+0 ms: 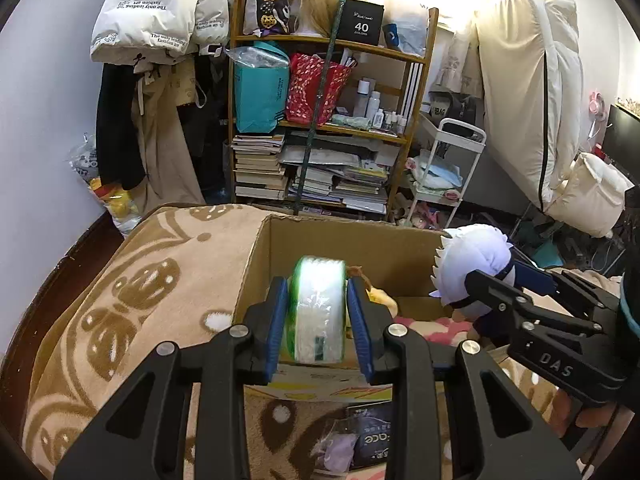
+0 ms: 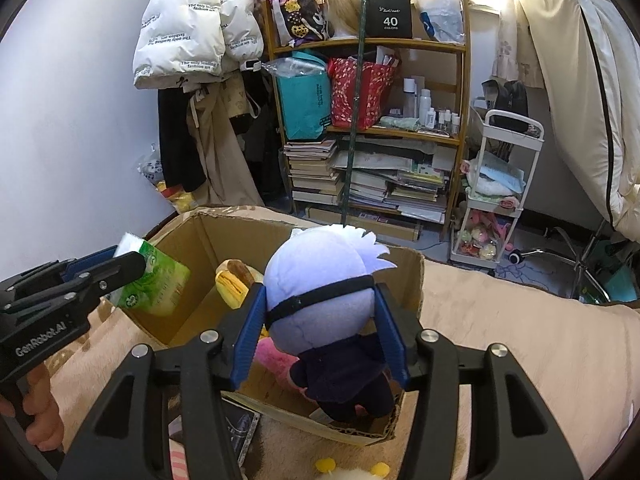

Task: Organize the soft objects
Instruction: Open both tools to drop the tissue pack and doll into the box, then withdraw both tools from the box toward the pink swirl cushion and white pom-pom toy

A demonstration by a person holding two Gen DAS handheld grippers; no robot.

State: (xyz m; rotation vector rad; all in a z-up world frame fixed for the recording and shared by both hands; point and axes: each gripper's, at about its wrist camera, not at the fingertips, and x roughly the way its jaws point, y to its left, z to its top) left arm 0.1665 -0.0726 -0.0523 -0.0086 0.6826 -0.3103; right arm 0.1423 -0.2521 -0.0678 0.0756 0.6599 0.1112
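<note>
Both claws are pinching soft things over the open brown cardboard box (image 1: 320,248) on the tan patterned blanket (image 1: 132,292). Left claw (image 1: 319,320) squeezes a green-and-white plastic pack of tissues (image 1: 318,308) tight between its blue pads, just above the box's near edge. Right claw (image 2: 320,332) grips the head of a plush doll with pale lilac spiky hair and dark clothes (image 2: 320,300); its legs hang inside the box.
</note>
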